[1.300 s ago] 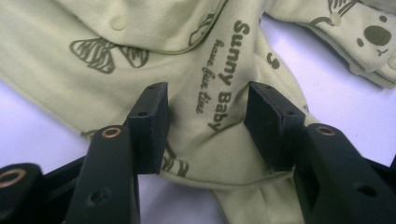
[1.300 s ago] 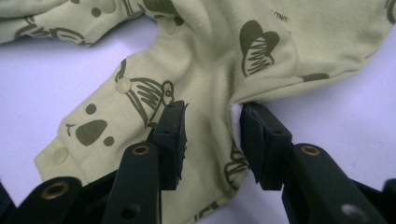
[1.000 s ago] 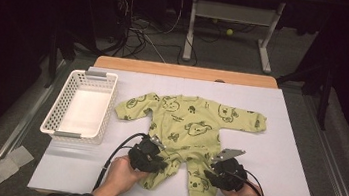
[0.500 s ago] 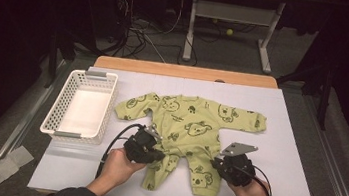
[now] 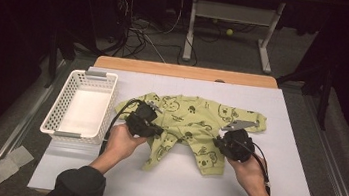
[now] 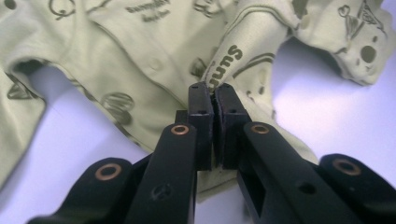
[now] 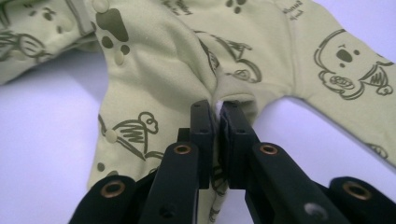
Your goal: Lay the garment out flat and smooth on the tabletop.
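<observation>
Both grippers, left gripper (image 5: 154, 128) and right gripper (image 5: 218, 142), pinch the green baby suit (image 5: 195, 118) at its legs. It looks like a fold starting; next, carry both legs up toward the chest together.

Soft matt printed cloth romper (image 5: 194, 125), white perforated plastic basket (image 5: 81, 104), smooth matt white tabletop (image 5: 282, 187), wooden edge (image 5: 186, 71)

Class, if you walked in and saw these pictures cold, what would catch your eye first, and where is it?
First, the yellow-green baby suit printed with animals, spread mid-table on the white mat. Next, the two black grippers pinching it: the left gripper is shut on the cloth at the suit's left side, and the right gripper is shut on a fold at its right. A white basket sits at the table's left.
</observation>
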Motion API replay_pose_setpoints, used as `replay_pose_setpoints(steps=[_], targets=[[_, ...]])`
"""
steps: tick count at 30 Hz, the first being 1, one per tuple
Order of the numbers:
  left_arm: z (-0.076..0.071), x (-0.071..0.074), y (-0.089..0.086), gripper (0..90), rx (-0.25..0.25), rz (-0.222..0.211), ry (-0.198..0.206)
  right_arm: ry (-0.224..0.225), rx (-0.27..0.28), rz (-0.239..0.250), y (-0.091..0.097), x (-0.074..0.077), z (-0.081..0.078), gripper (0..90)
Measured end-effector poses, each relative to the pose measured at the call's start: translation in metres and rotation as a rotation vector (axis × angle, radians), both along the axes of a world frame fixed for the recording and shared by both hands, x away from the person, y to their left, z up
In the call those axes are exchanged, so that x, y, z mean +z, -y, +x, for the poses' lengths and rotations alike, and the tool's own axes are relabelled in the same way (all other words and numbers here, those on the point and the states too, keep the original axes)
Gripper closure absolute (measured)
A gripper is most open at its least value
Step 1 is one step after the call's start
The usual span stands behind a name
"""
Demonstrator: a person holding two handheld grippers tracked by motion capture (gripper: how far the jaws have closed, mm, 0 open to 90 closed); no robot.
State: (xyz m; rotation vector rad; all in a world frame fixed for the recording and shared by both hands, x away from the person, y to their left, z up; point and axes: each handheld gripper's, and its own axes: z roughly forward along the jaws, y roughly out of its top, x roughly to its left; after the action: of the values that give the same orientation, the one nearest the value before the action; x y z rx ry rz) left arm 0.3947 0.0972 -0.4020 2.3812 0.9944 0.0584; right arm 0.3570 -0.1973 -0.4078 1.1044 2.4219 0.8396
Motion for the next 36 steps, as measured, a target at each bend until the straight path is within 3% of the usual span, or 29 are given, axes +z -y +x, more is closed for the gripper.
replay_pose_setpoints(steps=[6,9,12,16,22,24,31,36], targets=[[0.017,-0.02,0.005,83.4,0.018,0.035,-0.037,-0.063,-0.051,-0.003,-0.001,-0.019,0.024,84.9],[0.018,-0.022,0.003,82.4,0.023,0.006,-0.053,-0.091,-0.054,0.024,0.0,-0.025,0.027,81.8],[0.016,-0.019,0.0,71.7,0.032,-0.003,-0.04,-0.09,-0.054,0.035,0.002,-0.023,0.022,75.2],[-0.001,-0.002,-0.009,59.7,0.054,-0.022,0.021,-0.068,-0.05,0.052,0.01,-0.014,0.011,70.9],[-0.026,0.012,-0.016,55.3,0.024,-0.048,0.068,-0.053,-0.048,0.061,0.021,-0.009,-0.006,71.1],[-0.041,0.017,-0.018,55.3,0.002,-0.063,0.084,-0.052,-0.043,0.068,0.024,-0.008,-0.01,71.8],[-0.074,0.019,-0.005,54.6,-0.082,-0.068,0.087,-0.065,-0.003,0.064,0.02,-0.011,-0.024,75.1],[-0.079,0.004,0.012,50.9,-0.106,-0.028,0.052,-0.078,0.039,0.02,0.006,-0.02,-0.027,75.1]])
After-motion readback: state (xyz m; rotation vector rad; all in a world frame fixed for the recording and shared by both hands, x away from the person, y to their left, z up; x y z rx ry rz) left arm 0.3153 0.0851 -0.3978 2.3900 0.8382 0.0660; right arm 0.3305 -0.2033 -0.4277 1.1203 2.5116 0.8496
